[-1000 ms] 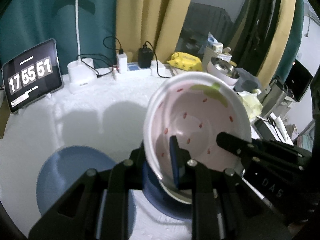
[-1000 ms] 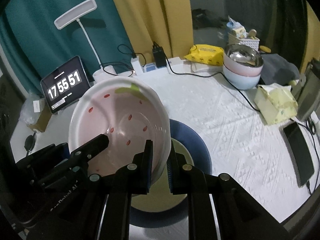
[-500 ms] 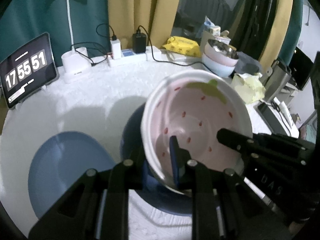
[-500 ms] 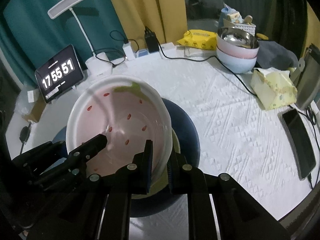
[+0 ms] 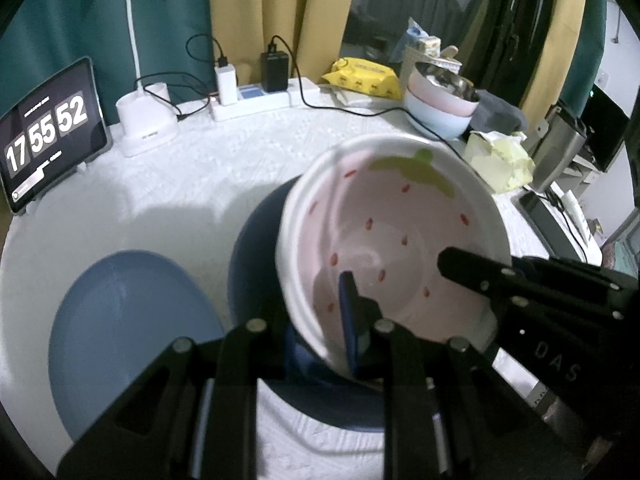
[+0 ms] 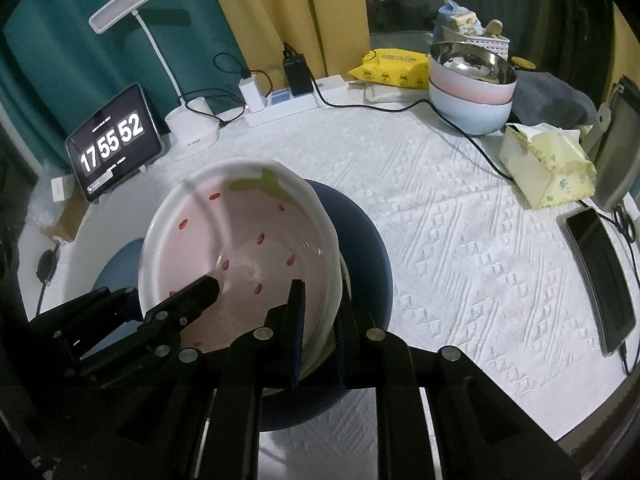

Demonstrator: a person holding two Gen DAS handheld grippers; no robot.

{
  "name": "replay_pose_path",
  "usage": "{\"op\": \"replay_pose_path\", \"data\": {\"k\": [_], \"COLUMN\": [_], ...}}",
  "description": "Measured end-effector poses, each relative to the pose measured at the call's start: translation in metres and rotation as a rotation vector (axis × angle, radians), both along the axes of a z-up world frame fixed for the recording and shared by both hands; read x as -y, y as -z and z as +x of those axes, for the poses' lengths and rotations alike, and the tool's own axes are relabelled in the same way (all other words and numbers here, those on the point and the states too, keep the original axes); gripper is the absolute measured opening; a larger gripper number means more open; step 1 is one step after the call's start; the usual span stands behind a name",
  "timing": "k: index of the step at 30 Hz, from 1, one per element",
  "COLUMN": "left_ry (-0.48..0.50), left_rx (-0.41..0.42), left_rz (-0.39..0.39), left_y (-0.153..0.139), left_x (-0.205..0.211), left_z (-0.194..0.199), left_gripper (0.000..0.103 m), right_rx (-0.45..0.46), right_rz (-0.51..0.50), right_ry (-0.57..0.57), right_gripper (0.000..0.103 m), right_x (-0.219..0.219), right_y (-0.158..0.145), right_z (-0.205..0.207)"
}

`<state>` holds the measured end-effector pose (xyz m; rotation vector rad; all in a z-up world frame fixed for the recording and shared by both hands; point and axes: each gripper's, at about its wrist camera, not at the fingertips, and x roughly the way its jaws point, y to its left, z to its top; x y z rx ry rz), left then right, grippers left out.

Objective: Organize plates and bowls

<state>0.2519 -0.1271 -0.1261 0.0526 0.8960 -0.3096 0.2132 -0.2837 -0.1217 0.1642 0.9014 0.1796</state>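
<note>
A white bowl with a pink strawberry pattern [image 5: 400,232] is held by both grippers, tilted over a dark blue plate [image 5: 256,248]. My left gripper [image 5: 320,336] is shut on the bowl's near rim. My right gripper [image 6: 318,332] is shut on the bowl's [image 6: 240,248] right rim and also shows in the left wrist view [image 5: 520,288]. The dark blue plate [image 6: 368,256] lies under the bowl; what lies between them is hidden. A light blue plate [image 5: 124,328] lies on the table to the left.
Stacked bowls [image 6: 472,88] with a steel one on top stand at the back right. A tissue pack [image 6: 548,168], a phone [image 6: 600,272], a power strip [image 6: 296,100], a lamp base [image 6: 192,128] and a clock tablet [image 6: 112,144] ring the white tablecloth [image 6: 460,240].
Both grippers have carried the bowl lower and further over the dark blue plate. The clock went from 17:55:51 to 17:55:52.
</note>
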Motion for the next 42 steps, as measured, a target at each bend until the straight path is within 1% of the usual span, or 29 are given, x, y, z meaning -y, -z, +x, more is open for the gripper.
{"op": "replay_pose_path", "data": {"k": [4,7,8,9,10,11,12,16,22,30,35,37,39,42], "left_ry": [-0.009,-0.008,-0.009,-0.013,-0.011,-0.015,-0.030,-0.029,-0.028,-0.072,-0.111,-0.124,-0.125,-0.116], "left_rx": [-0.007,-0.008,-0.009,-0.005,-0.006,-0.001,0.000,0.009,0.071,0.104,0.102,0.085,0.069,0.054], "left_rz": [-0.003,-0.005,-0.006,-0.002,-0.012,-0.016,0.004,-0.002,0.001,-0.006,-0.007,-0.013,-0.027,-0.027], "left_y": [-0.001,-0.001,-0.001,-0.002,-0.003,-0.005,-0.005,-0.007,-0.024,-0.035,-0.030,-0.025,-0.020,-0.013], "left_x": [0.000,0.000,0.000,0.000,0.000,-0.001,-0.001,-0.004,-0.007,-0.032,-0.053,-0.060,-0.063,-0.062], "left_z": [0.000,-0.002,-0.002,-0.002,-0.003,-0.004,-0.004,-0.006,-0.014,-0.013,-0.009,-0.006,-0.003,0.000], "left_gripper": [0.021,0.022,0.023,0.023,0.028,0.029,0.031,0.032,0.034,0.035,0.036,0.036,0.036,0.036], "right_rx": [0.003,0.013,0.014,0.018,0.030,0.043,0.058,0.076,0.074,0.099,0.106,0.106,0.104,0.095], "right_rz": [-0.001,-0.017,-0.018,-0.022,-0.043,-0.059,-0.063,-0.081,-0.082,-0.076,-0.068,-0.062,-0.056,-0.036], "right_ry": [-0.005,-0.009,-0.012,-0.011,0.002,0.014,0.015,-0.001,-0.003,0.018,0.044,0.054,0.060,0.059], "right_gripper": [0.015,0.018,0.020,0.026,0.030,0.032,0.032,0.032,0.032,0.032,0.032,0.032,0.032,0.032], "right_x": [-0.001,-0.003,-0.003,-0.003,-0.003,-0.003,-0.002,-0.003,-0.006,0.004,0.020,0.027,0.033,0.040], "right_y": [-0.001,-0.002,-0.002,-0.003,-0.005,-0.007,-0.009,-0.015,-0.016,-0.025,-0.028,-0.027,-0.025,-0.020], "right_z": [-0.001,-0.003,-0.003,-0.004,-0.005,-0.006,-0.008,-0.010,-0.012,-0.015,-0.012,-0.011,-0.008,-0.005]}}
